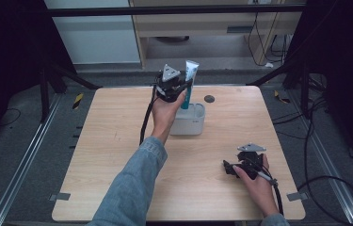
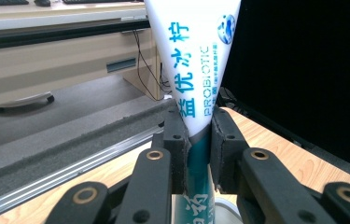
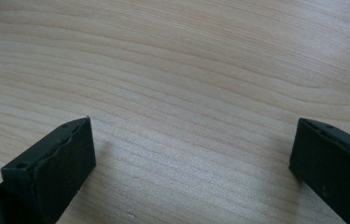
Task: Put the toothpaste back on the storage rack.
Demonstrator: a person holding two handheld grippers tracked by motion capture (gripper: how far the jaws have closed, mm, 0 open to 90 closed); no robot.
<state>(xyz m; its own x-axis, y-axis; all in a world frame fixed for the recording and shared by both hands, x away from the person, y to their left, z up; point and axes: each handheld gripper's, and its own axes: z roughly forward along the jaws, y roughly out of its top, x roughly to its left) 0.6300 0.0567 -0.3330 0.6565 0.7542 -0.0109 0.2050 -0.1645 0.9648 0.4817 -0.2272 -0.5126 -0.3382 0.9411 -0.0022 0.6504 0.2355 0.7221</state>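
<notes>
In the high view the left gripper (image 1: 180,89), just above the middle of the frame, covers the middle of a toothpaste tube (image 1: 189,84), so only the tube's flat white top and a strip of its teal lower part show. The tube stands upright with its lower end inside a white tub (image 1: 196,123) at the centre of the bench (image 1: 117,141); the cap end is hidden by the tub's wall. In the left gripper view the tube's top runs off the upper edge and its foot is cut off at the bottom, and the jaws are clamped on the tube where white turns to teal.

The right gripper (image 1: 233,168) sits low at the lower right of the high view, held by a hand (image 1: 258,184); in the right gripper view its jaws stand wide apart over bare wood.

The bench is pale wood with a small dark disc (image 1: 209,99) near its far edge. Grey floor surrounds it, with loose cables (image 1: 327,181) at the right, dark curtains at both sides and a beige desk (image 1: 212,23) at the top.
</notes>
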